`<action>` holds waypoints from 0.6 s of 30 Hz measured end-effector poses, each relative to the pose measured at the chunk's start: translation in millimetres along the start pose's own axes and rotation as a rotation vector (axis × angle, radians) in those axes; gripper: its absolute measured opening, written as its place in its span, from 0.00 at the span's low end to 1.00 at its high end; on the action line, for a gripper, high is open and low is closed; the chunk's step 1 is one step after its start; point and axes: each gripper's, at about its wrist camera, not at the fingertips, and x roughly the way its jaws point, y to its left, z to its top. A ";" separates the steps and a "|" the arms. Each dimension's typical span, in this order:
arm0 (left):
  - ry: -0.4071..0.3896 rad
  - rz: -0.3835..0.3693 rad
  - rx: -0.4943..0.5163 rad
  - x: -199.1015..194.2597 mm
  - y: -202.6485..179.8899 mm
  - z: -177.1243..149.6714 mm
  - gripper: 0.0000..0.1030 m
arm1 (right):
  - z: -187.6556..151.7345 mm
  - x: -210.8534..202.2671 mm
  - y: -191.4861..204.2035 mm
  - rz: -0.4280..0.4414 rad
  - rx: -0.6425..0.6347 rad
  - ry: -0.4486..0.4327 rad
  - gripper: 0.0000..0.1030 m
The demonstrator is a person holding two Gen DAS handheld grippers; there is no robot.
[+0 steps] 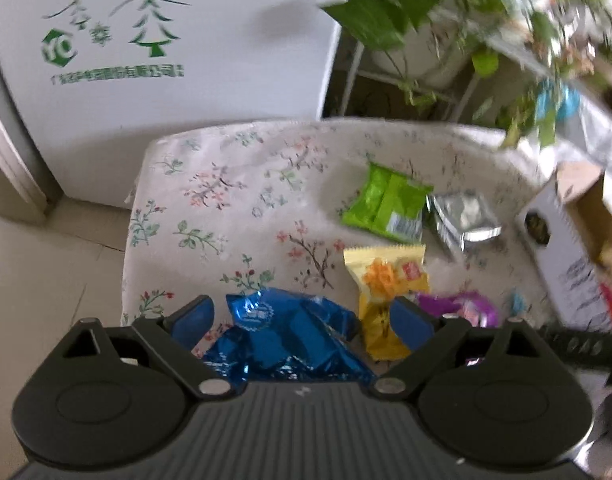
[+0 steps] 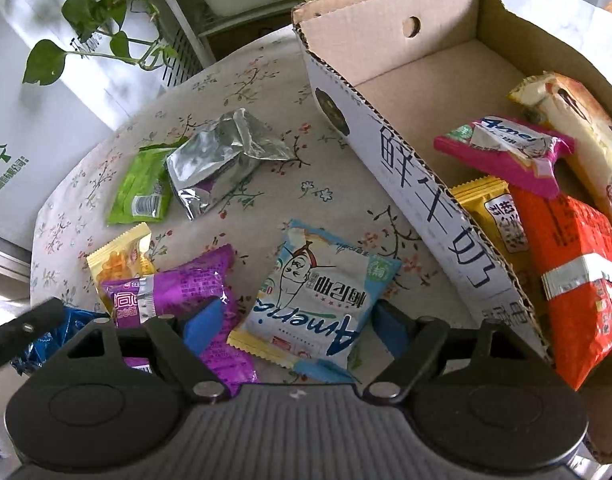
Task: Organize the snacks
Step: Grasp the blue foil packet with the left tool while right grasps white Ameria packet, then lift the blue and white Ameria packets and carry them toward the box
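Spreading wide, the left hand-held gripper (image 1: 302, 316) straddles a crinkled blue foil packet (image 1: 286, 340) on the floral-cloth tabletop (image 1: 234, 200) — pads clear of it. The right hand-held gripper (image 2: 296, 326), also agape, frames a glossy pale-blue pouch (image 2: 317, 300) beside the corrugated cardboard box (image 2: 425, 208).

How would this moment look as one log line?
left gripper: open over blue packet | right gripper: open over light-blue packet | cardboard box: partly filled
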 end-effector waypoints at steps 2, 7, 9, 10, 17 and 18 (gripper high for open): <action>0.014 0.030 0.033 4.7 -4.2 -3.1 0.92 | 0.1 -0.1 -1.9 0.004 -0.004 0.000 0.83; 0.061 0.069 0.029 15.1 2.5 -12.5 0.77 | -1.7 -2.9 -2.3 -0.011 -0.031 -0.013 0.73; 0.064 0.057 0.006 14.9 6.8 -13.6 0.74 | -2.3 -5.4 -4.4 -0.009 -0.034 -0.026 0.63; 0.061 0.052 0.001 13.9 8.2 -13.9 0.73 | -2.6 -6.3 -5.5 -0.003 -0.036 -0.028 0.61; 0.033 0.049 -0.031 4.0 10.6 -12.7 0.72 | -2.1 -9.0 -8.3 0.036 -0.033 -0.021 0.57; 0.025 0.048 -0.035 1.5 10.8 -12.2 0.72 | -1.9 -9.9 -7.9 0.040 -0.032 -0.022 0.56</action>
